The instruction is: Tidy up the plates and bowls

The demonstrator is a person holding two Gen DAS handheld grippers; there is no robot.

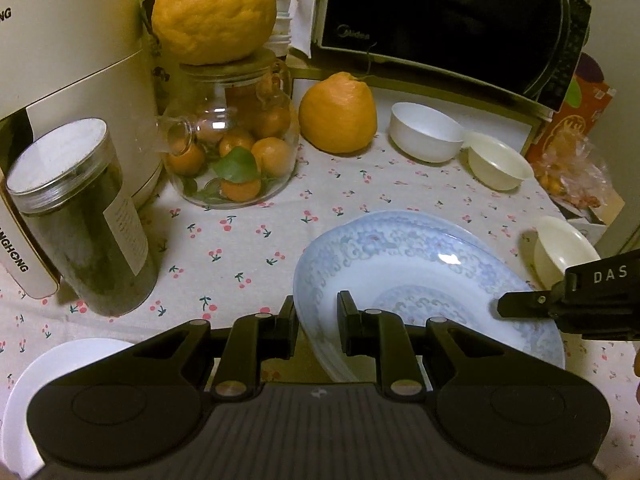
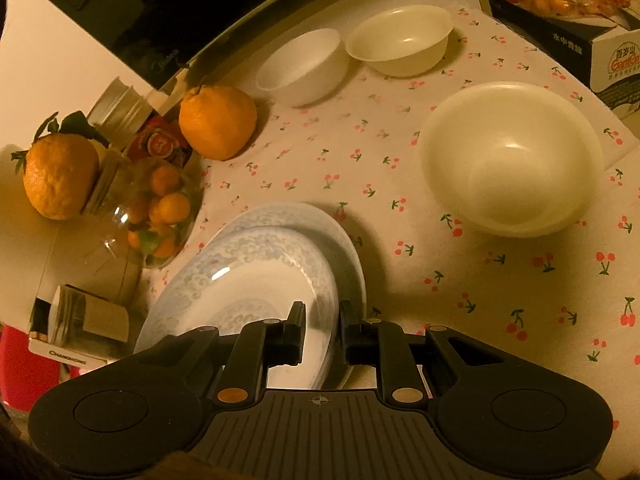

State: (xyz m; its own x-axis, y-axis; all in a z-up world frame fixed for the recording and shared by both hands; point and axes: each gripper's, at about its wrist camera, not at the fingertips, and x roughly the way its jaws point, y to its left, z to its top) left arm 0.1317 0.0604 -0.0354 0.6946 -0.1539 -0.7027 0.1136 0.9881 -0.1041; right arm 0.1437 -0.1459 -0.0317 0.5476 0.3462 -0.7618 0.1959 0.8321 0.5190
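A blue-patterned plate [image 1: 420, 264] is held at two sides. My left gripper [image 1: 318, 320] is shut on its left rim, and my right gripper [image 1: 516, 306] pinches the opposite rim. In the right wrist view the right gripper [image 2: 322, 328] clamps the edge of this upper plate [image 2: 240, 280], which sits over a second matching plate [image 2: 348, 256] lying on the cloth. A white bowl [image 1: 426, 132] and two cream bowls [image 1: 500, 160] [image 1: 560, 252] stand apart beyond the plates. The nearest cream bowl [image 2: 512, 160] is to the right of the plates.
A glass jar of small oranges [image 1: 232, 152] carries a big orange [image 1: 214, 8]; another orange [image 1: 340, 114] lies beside it. A dark jar [image 1: 84, 220], a white appliance [image 1: 68, 40], a microwave [image 1: 440, 20] and a box [image 2: 612, 60] ring the cherry-print tablecloth [image 1: 248, 248]. A white plate [image 1: 60, 364] sits at near left.
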